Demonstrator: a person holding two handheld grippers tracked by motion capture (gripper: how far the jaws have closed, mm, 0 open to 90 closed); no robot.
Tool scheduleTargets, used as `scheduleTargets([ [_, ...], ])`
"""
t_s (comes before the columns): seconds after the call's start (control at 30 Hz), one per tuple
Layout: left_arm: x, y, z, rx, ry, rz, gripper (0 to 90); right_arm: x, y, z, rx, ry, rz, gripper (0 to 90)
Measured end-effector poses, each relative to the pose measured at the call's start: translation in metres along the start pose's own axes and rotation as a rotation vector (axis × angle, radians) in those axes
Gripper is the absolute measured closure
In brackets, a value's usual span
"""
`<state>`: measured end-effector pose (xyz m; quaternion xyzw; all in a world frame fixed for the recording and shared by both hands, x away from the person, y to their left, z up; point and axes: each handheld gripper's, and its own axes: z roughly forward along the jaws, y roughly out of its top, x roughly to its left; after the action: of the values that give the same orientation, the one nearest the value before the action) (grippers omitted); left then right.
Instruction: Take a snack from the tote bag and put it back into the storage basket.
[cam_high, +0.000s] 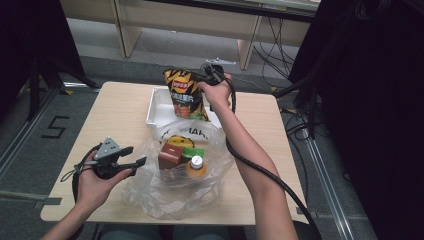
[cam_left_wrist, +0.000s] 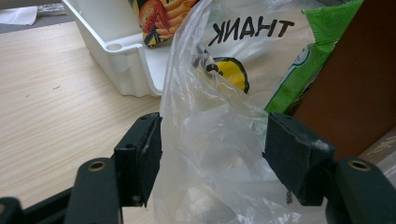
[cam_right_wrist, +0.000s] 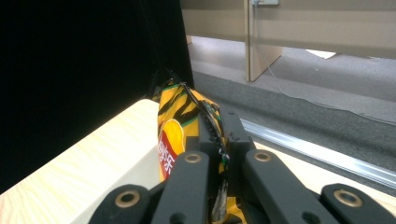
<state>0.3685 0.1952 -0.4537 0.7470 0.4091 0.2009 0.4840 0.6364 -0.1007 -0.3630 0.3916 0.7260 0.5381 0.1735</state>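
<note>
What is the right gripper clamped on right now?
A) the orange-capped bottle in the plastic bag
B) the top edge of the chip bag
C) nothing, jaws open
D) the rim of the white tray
B: in the right gripper view the right gripper has its jaws pinched shut on the top seam of the chip bag, which the high view shows hanging upright over the white tray.

The left half of the bench (cam_high: 120, 115) is left open for passage — the middle is blocked by the plastic bag (cam_high: 175, 195) and white tray (cam_high: 157, 107).
</note>
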Motion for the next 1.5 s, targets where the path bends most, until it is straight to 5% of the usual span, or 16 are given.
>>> scheduleTargets([
  [0.2, -0.001, 0.0, 0.001, 0.002, 0.002, -0.002, 36.2, -0.001, 0.004, 0.001, 0.004, 0.007, 0.015, 89.7],
  [0.63, -0.001, -0.001, 0.0, 0.001, 0.001, 0.002, 36.2, -0.004, 0.003, 0.01, 0.002, -0.01, -0.029, 89.3],
  [0.7, 0.0, -0.001, 0.0, 0.003, 0.001, -0.001, 36.2, -0.008, 0.002, 0.009, 0.017, -0.024, -0.003, 88.8],
  [1.2, -0.001, -0.001, 0.001, 0.003, 0.004, -0.001, 36.2, -0.026, 0.006, 0.009, 0.064, -0.097, -0.071, 86.9],
  [1.33, -0.001, -0.001, 0.001, 0.005, 0.003, 0.0, 36.2, -0.029, 0.006, 0.01, 0.079, -0.11, -0.085, 83.0],
  [1.5, -0.001, -0.001, 0.001, 0.006, -0.005, 0.0, 36.2, -0.031, 0.001, 0.01, 0.101, -0.151, -0.061, 65.5],
])
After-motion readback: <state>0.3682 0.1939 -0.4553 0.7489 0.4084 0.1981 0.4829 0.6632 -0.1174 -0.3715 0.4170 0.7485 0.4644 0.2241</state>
